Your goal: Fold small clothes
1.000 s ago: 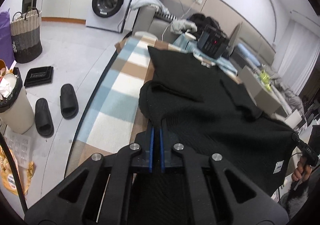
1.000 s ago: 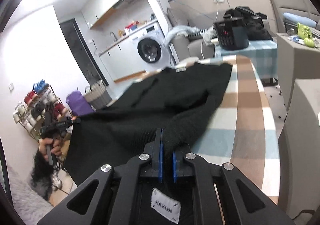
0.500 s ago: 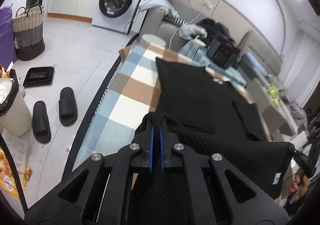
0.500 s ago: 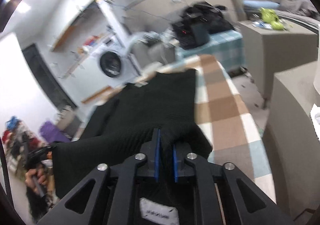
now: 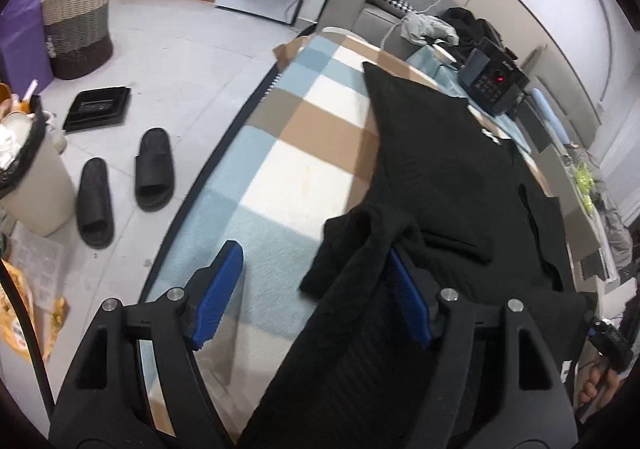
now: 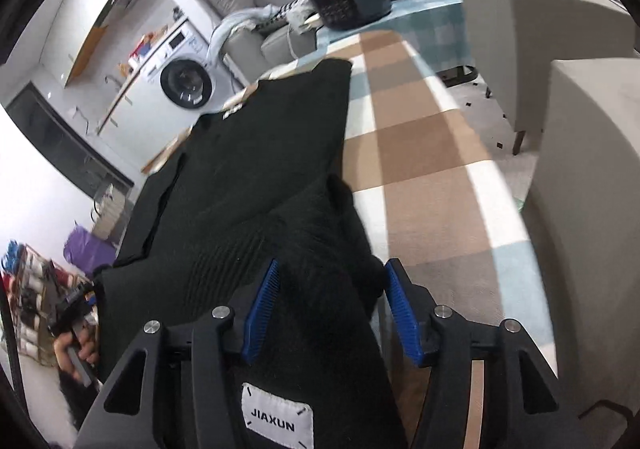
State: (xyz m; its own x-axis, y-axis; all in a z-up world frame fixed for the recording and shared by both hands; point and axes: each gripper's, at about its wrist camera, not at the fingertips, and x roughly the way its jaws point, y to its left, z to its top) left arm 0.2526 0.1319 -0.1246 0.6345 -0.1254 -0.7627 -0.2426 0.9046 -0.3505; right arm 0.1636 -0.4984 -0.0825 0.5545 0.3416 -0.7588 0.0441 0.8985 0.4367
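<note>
Left wrist view: the left gripper (image 5: 316, 289), clamped on the black garment (image 5: 436, 185) a second ago, is opening, cloth draped over one pad. The right gripper (image 6: 332, 305) likewise opens, releasing the hem between its pads; the garment lies along the checked table (image 5: 288, 153).

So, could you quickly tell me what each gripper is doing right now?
Left gripper: jaws opening, letting go of the black knitted garment.
Right gripper: jaws opening, garment loose between them.

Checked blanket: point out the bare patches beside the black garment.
Free: the checked blanket strip between the black garment and the floor-side edge; likewise the strip on the garment's other side, toward the grey furniture. Crowded: the far end, by the black box and piled clothes.
</note>
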